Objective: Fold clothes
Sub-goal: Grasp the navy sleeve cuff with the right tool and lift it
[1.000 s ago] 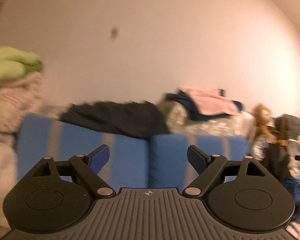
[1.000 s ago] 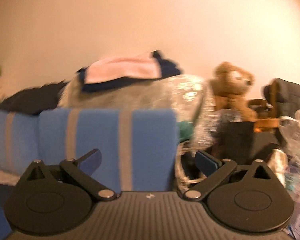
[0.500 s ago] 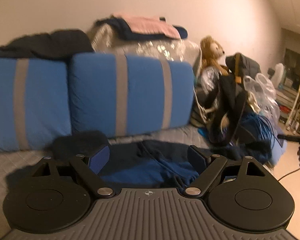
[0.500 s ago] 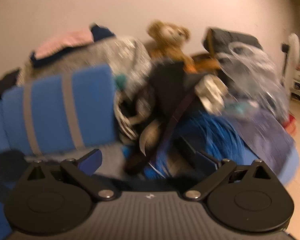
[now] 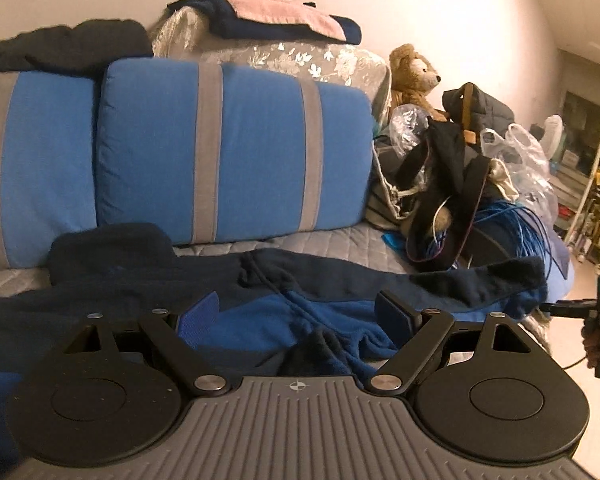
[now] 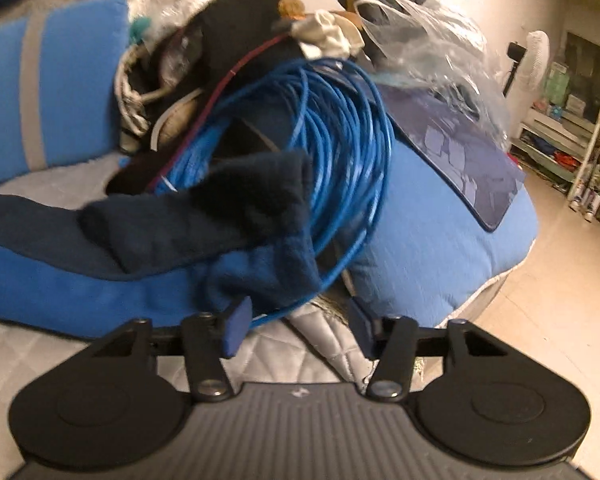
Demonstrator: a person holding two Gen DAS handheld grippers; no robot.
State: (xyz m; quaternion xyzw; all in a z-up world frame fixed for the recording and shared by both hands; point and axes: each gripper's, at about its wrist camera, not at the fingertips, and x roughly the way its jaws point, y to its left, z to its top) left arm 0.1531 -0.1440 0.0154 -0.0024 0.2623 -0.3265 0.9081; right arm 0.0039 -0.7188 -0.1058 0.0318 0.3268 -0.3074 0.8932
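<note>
A navy and royal-blue fleece garment lies spread and rumpled on the grey quilted seat. My left gripper hangs just above its middle, open, nothing between the fingers. In the right wrist view the garment's sleeve end drapes over a coil of blue cable. My right gripper sits low at the seat's edge just short of the sleeve's hem. Its jaws are closing with only the quilted cover and a cable loop in the gap. The pads press on nothing.
Blue cushions with grey stripes back the seat, folded clothes on top. A teddy bear, a dark bag, plastic bags and a big blue cushion crowd the right end. Shelves stand beyond the tiled floor.
Both views swung down from the wall and cushion tops to the seat. The garment came into view under both grippers. The right gripper's fingers have narrowed; the left's stayed wide.
</note>
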